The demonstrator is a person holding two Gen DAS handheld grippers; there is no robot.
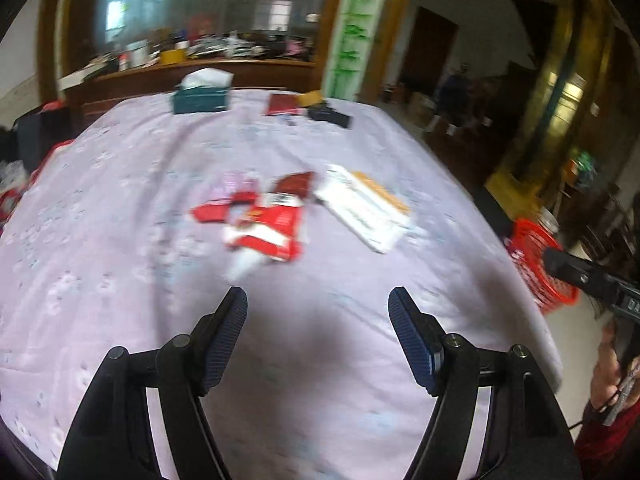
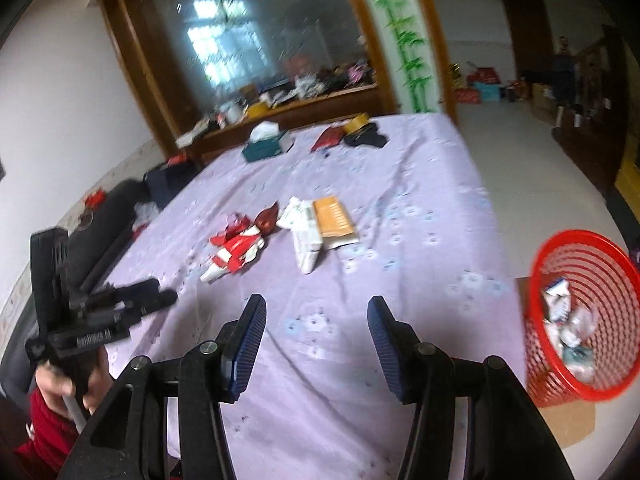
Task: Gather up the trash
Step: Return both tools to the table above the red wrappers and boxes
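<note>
Over the lilac-covered counter [image 1: 120,200], both my left jaws [image 1: 318,300] and right jaws [image 2: 316,308] gape, empty; I'd take the red-white wrapper [image 1: 266,226] first, pinching its edge squarely, then the red basket [image 2: 580,312].

- A table [image 2: 420,184] under a lilac flowered cloth carries everything.
- Centre: red-and-white wrappers [image 2: 236,250], crumpled, blurred in both views.
- At their 1 o'clock, touching: a dark red wrapper [image 2: 267,220].
- At 3 o'clock, just beside: white packaging [image 2: 306,236] with an orange-faced flat box [image 2: 334,216] lying on it.
- Far edge, 11 o'clock: a teal tissue box [image 2: 266,146].
- Far edge, 12 to 1 o'clock: a dark red booklet [image 2: 328,138], a tape roll [image 2: 357,122], a black item [image 2: 366,138].
</note>
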